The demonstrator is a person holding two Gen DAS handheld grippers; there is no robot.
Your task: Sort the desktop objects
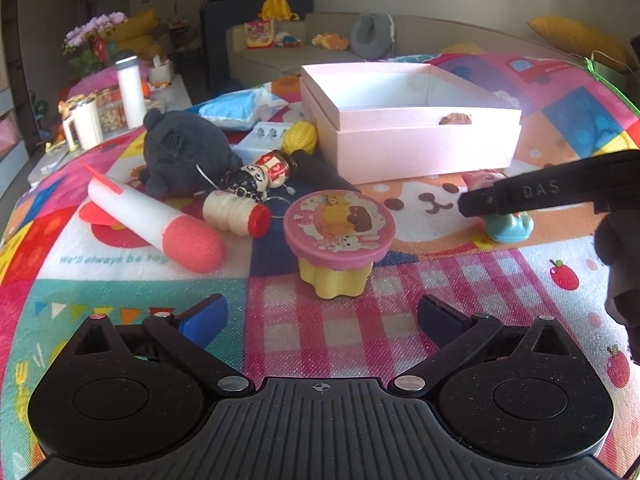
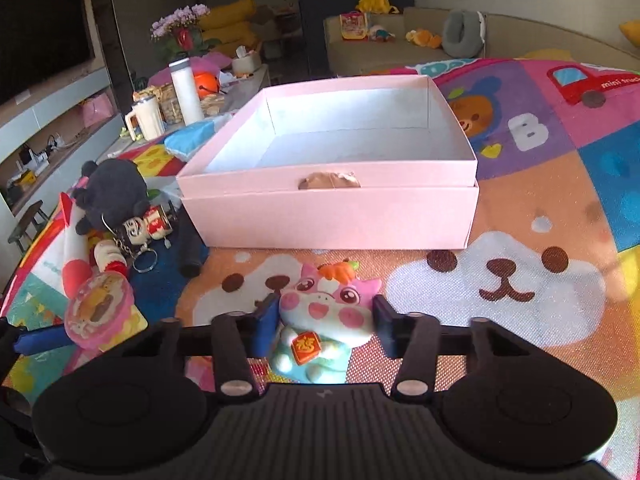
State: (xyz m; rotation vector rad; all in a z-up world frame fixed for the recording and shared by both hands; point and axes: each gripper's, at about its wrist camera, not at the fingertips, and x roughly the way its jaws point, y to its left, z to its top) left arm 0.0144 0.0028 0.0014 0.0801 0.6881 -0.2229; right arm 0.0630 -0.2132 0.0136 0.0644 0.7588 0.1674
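A pink open box (image 2: 328,204) stands on the colourful play mat; it also shows in the left wrist view (image 1: 420,148). My right gripper (image 2: 325,326) is open with its jaws on either side of a pink and white cat figure (image 2: 320,320), the left pad close to it; I cannot tell if it touches. In the left wrist view the right gripper (image 1: 464,204) reaches in from the right over that figure (image 1: 512,228). My left gripper (image 1: 322,320) is open and empty, just before a yellow cup with a pink lid (image 1: 338,236).
Left of the box lie a foam rocket (image 1: 152,220), a small red-capped bottle (image 1: 236,214), a doll keychain (image 1: 260,176), a dark plush bear (image 1: 176,152) and a yellow toy (image 1: 300,136). Bottles and a mug (image 2: 146,118) stand on a table behind.
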